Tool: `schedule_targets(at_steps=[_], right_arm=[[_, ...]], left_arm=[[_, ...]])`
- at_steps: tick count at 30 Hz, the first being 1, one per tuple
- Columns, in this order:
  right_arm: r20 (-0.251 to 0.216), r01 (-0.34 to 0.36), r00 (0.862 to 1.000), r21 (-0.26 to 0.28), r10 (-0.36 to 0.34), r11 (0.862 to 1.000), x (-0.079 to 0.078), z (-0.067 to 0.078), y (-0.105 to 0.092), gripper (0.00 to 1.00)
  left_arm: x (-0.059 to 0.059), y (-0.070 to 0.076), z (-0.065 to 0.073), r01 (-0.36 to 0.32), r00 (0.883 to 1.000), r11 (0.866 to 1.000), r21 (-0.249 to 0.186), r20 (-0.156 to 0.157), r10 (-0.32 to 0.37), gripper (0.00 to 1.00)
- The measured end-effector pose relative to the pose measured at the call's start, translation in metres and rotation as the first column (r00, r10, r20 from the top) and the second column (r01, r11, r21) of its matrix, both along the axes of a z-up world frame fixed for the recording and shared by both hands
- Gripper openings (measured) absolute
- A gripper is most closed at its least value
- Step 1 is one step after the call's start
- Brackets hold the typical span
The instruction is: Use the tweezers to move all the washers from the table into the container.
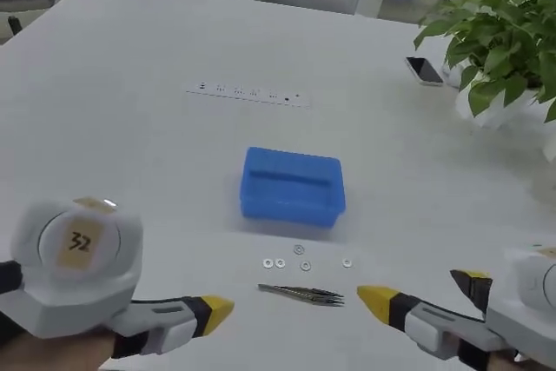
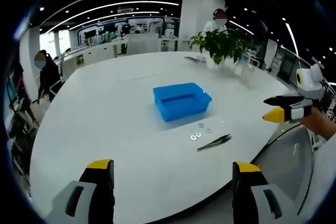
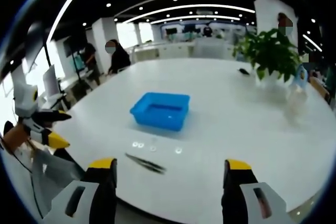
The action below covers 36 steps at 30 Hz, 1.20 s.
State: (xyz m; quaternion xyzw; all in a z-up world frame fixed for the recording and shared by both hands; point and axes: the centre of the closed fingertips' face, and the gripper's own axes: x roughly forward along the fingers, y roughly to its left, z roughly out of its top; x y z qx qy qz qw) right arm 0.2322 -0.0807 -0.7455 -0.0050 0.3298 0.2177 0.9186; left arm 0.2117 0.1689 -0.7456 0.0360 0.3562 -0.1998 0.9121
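A blue container (image 1: pixel 292 185) (image 2: pixel 181 99) (image 3: pixel 160 109) sits mid-table. In front of it lie several small washers (image 1: pixel 299 257) (image 2: pixel 203 130) (image 3: pixel 153 146), and metal tweezers (image 1: pixel 302 294) (image 2: pixel 214 141) (image 3: pixel 145 163) lie just nearer than them. My left gripper (image 1: pixel 208 312) (image 2: pixel 173 169) hovers open at the near left edge, nothing between its yellow-tipped jaws. My right gripper (image 1: pixel 423 288) (image 3: pixel 167 167) is open too, right of the tweezers, holding nothing. Each gripper also shows in the other's view: the right gripper (image 2: pixel 286 107), the left gripper (image 3: pixel 51 128).
A white power strip (image 1: pixel 248 93) lies beyond the container. A potted plant (image 1: pixel 504 41) (image 2: pixel 219 44) (image 3: pixel 270 51) and a phone (image 1: pixel 424 69) stand at the far right. People stand in the office background. Bare table (image 1: pixel 113 128) spreads left of the container.
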Motion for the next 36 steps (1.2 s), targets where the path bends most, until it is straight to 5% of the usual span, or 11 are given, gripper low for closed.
schedule_targets(at_steps=[22, 31, 36], right_arm=[[-0.067, -0.026, 0.998, -0.039, 0.023, 0.999, 0.011, -0.023, 0.003, 0.78], [-0.11, -0.057, 0.993, -0.057, 0.05, 0.997, 0.013, -0.035, 0.01, 0.76], [-0.118, -0.064, 0.991, -0.057, 0.057, 0.996, 0.016, -0.037, 0.011, 0.75]], left_arm=[[0.025, -0.014, -0.018, 0.115, 0.992, 0.993, 0.013, -0.049, -0.115, 0.76], [0.032, -0.036, -0.034, 0.241, 0.966, 0.97, -0.031, -0.088, -0.243, 0.58], [0.037, -0.052, -0.043, 0.351, 0.933, 0.936, -0.029, -0.075, -0.352, 0.52]])
